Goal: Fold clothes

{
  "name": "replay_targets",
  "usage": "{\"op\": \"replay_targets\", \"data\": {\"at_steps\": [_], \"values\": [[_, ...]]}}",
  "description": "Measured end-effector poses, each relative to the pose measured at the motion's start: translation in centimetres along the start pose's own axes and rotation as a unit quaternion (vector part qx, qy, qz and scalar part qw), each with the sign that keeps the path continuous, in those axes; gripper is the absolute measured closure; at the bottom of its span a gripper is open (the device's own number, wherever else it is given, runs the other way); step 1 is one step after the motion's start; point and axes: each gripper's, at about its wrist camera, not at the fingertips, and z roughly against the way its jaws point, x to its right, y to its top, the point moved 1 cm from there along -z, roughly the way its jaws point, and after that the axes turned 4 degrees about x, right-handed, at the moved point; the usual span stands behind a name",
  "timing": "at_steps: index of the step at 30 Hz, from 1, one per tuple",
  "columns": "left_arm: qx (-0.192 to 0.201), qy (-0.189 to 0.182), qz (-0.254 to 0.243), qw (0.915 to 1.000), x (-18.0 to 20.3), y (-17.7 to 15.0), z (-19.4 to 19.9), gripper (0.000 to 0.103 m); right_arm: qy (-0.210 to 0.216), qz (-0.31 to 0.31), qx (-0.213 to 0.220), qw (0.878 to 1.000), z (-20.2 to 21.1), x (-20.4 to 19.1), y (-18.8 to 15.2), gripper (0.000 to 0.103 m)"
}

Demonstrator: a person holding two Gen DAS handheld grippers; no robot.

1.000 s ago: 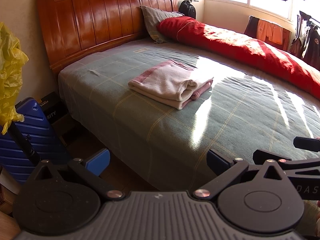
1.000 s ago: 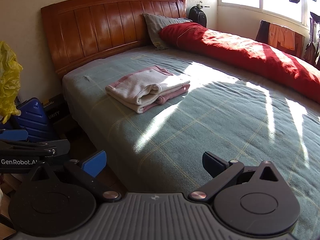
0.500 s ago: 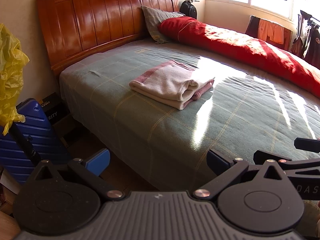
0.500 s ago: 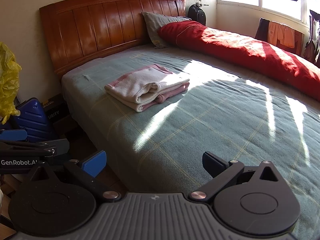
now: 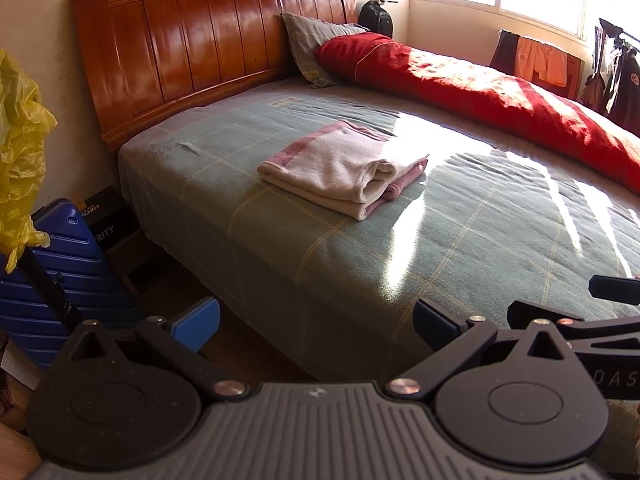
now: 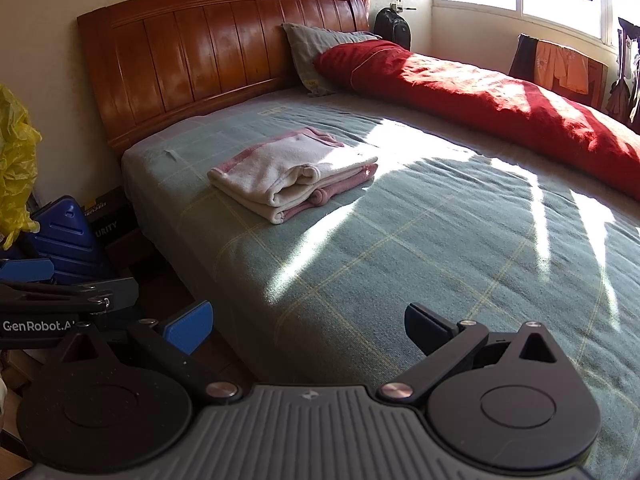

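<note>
A folded white and pink garment [image 5: 340,168] lies on the green checked bedspread [image 5: 460,240], towards the headboard; it also shows in the right wrist view [image 6: 292,176]. My left gripper [image 5: 316,320] is open and empty, held back from the bed's near edge, well short of the garment. My right gripper [image 6: 308,320] is open and empty, also back at the near edge. The right gripper's arm shows at the right of the left wrist view [image 5: 580,320], and the left gripper shows at the left of the right wrist view [image 6: 52,304].
A red duvet [image 5: 480,92] lies along the far side of the bed, with a grey pillow [image 5: 316,40] by the wooden headboard [image 5: 200,40]. A blue suitcase [image 5: 56,272] and a yellow plastic bag [image 5: 20,152] stand left of the bed. Clothes hang by the window [image 5: 540,60].
Both views have shifted very slightly; the garment sits a touch differently in frame. Both grippers stay open and nothing on the bed has moved.
</note>
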Motion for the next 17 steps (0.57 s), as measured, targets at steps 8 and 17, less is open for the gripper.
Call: {"op": "replay_targets", "data": {"at_steps": [8,17], "values": [[0.0,0.0,-0.001,1.0,0.01,0.11,-0.08,0.001,0.0,-0.001,0.001,1.0,-0.03,0.12,0.13,0.0],[-0.001,-0.001,0.0,1.0,0.02,0.18,-0.03,0.001,-0.001,-0.002,0.0,1.0,0.05,0.2,0.05,0.0]]}}
